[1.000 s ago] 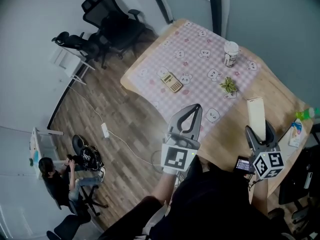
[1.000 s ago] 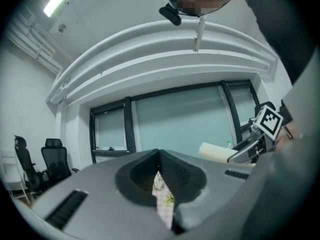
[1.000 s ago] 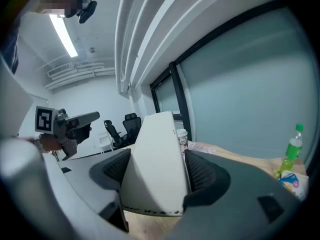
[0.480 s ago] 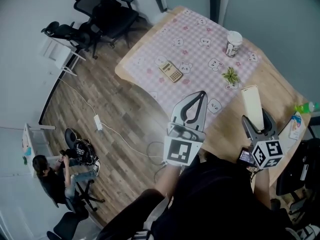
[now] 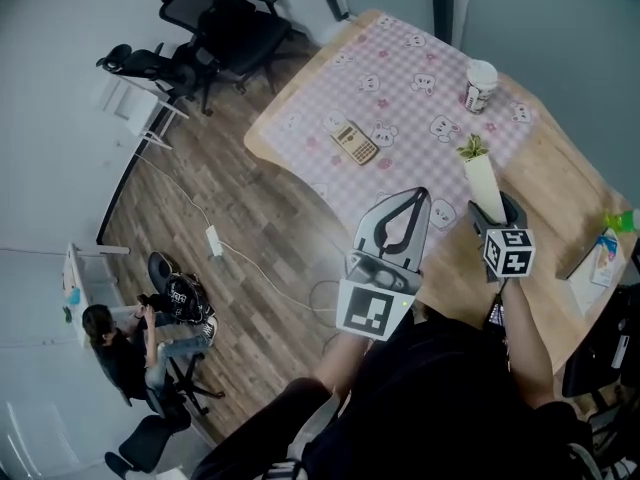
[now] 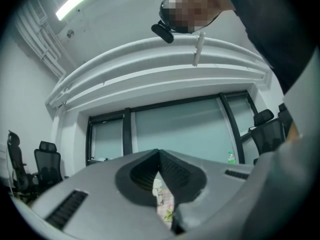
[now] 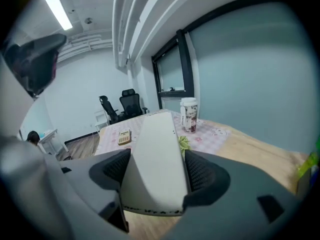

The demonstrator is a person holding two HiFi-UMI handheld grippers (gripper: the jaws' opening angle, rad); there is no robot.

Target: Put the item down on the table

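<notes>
Right gripper has its jaws set wide and clamped on the near end of the long off-white rectangular box. Both ribbed pads bear on its side faces, and its far end points away from me. The box is in the air over the wooden table, with its far tip close above the small green leafy sprig at the near right edge of the pink checked bear-print cloth. Left gripper has its jaws together with nothing between them, parked to the left by the table's near edge. Judgement: the set-down has not begun. To do it well I would pick bare wood just to the near side of the sprig, well clear of the tan calculator and the white printed cup. I would level the box, lower it until its underside is fully supported, then release. Risk: letting go while it is tilted could let it tip onto the sprig.
</notes>
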